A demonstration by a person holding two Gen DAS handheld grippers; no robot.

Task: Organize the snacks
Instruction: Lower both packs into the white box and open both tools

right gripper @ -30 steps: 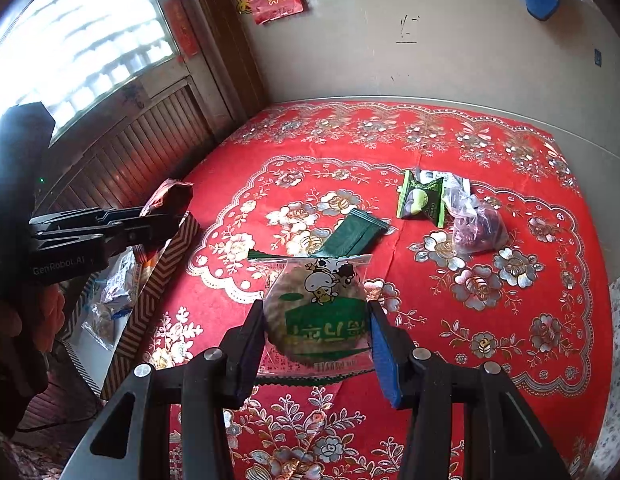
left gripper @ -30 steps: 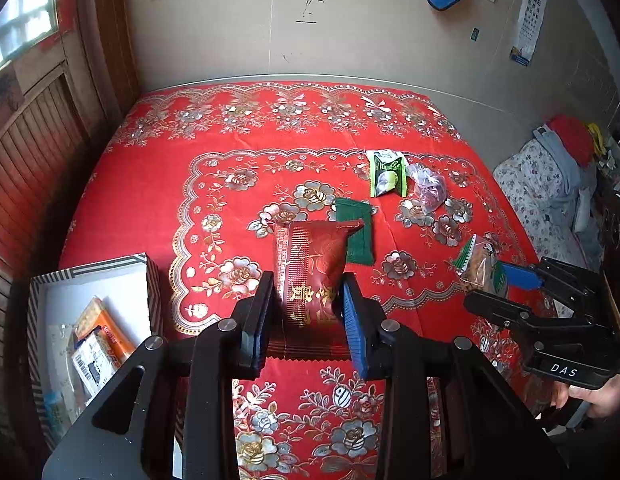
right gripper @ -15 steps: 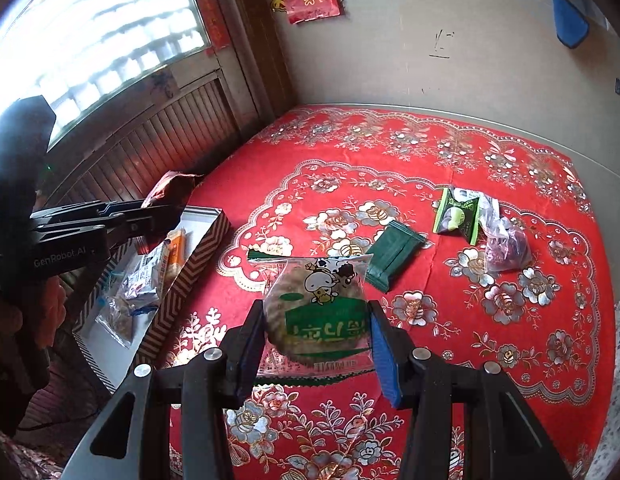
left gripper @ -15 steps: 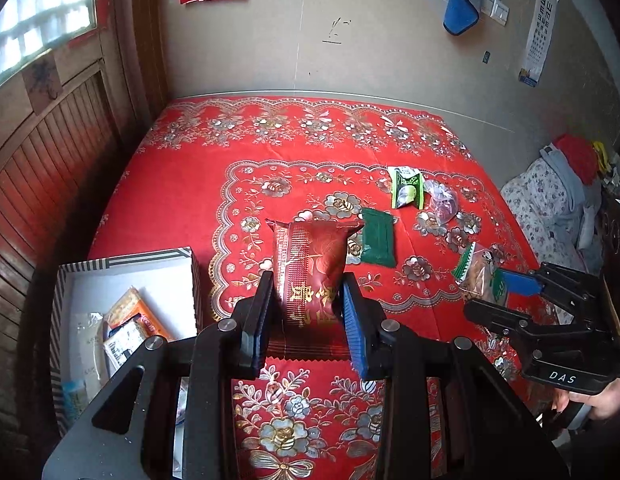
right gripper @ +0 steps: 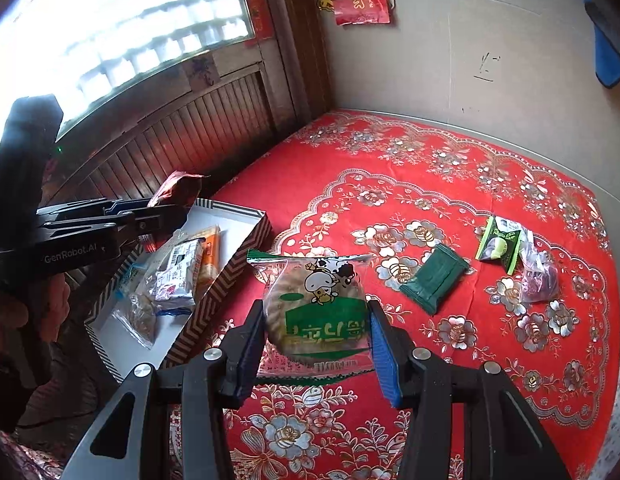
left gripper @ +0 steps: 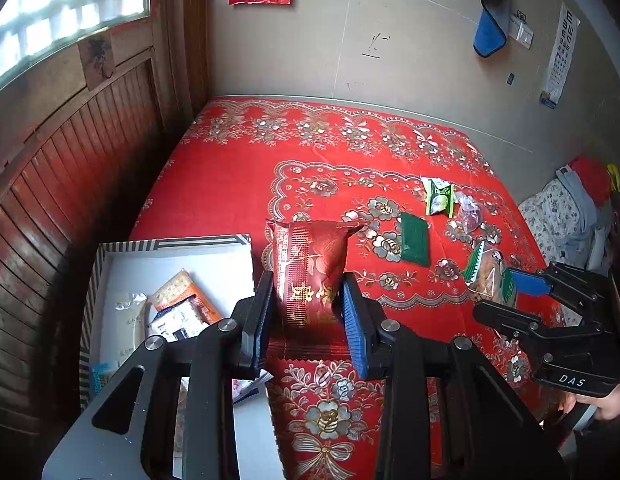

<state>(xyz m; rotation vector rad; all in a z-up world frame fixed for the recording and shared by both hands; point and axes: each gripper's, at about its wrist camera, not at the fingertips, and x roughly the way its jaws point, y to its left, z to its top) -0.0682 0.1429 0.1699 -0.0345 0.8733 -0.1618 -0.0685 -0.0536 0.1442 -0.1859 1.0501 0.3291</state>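
Both loads were mid-carry toward the striped box [left gripper: 170,245]: left gripper [left gripper: 308,316] clamped on a red packet [left gripper: 310,264], right gripper [right gripper: 316,344] on a biscuit bag [right gripper: 316,304] (three snacks remained beyond the box), so next each needed lowering over it before the fingers part.

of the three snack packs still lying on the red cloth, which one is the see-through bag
The clear bag with purplish contents, rightmost of the three, touching the light green packet. The dark green pack and that packet are opaque.

The box [left gripper: 110,264] runs under the left gripper [left gripper: 306,320]; print on its packets [right gripper: 182,268] is too small to read.
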